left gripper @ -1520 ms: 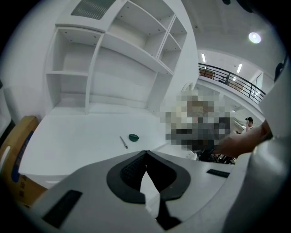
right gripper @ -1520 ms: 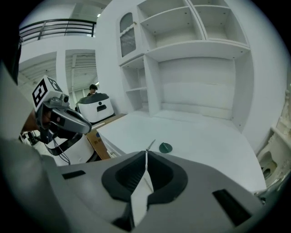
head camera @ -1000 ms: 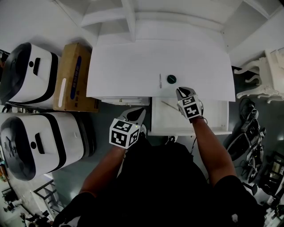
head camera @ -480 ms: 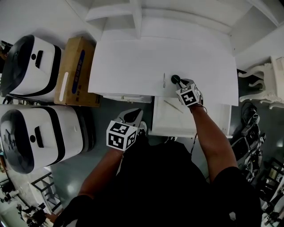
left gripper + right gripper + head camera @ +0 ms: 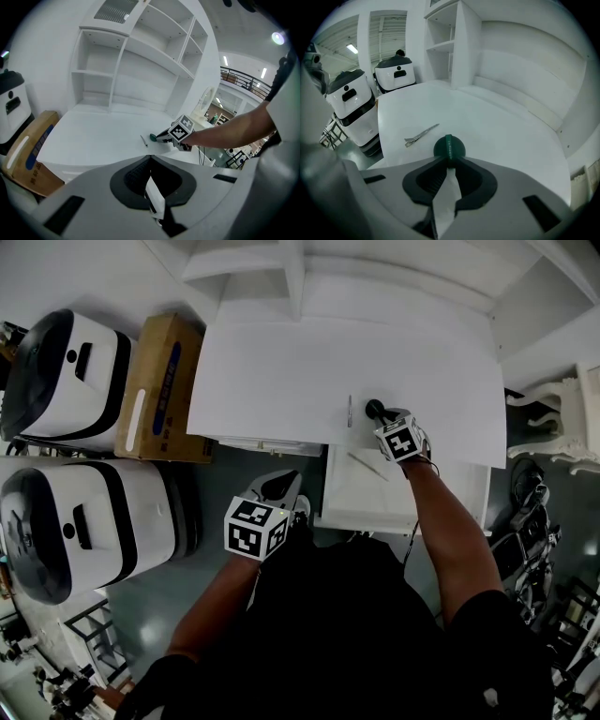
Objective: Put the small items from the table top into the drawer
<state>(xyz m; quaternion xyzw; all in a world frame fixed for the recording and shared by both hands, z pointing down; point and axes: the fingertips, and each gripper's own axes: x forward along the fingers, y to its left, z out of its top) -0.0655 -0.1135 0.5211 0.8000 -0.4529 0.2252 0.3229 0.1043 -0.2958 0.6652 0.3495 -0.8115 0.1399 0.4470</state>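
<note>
A small dark green round item (image 5: 449,147) lies on the white table top (image 5: 281,371), near its front edge. My right gripper (image 5: 449,161) is shut on the near edge of it; the head view shows the same gripper (image 5: 379,414) at the item (image 5: 372,408). A silver hair clip (image 5: 421,135) lies just left of it on the table (image 5: 350,411). Below the table edge the white drawer (image 5: 375,501) stands open with a thin stick (image 5: 364,465) inside. My left gripper (image 5: 279,486) hangs shut and empty in front of the table, left of the drawer.
A cardboard box (image 5: 150,390) stands left of the table, with two white machines (image 5: 56,381) (image 5: 84,531) beside it. White shelves (image 5: 281,277) rise behind the table. A white chair (image 5: 562,418) and cables (image 5: 525,521) are on the right.
My right gripper has moved from above the open drawer up to the table top and closed on the green round item. The left gripper has barely moved.
</note>
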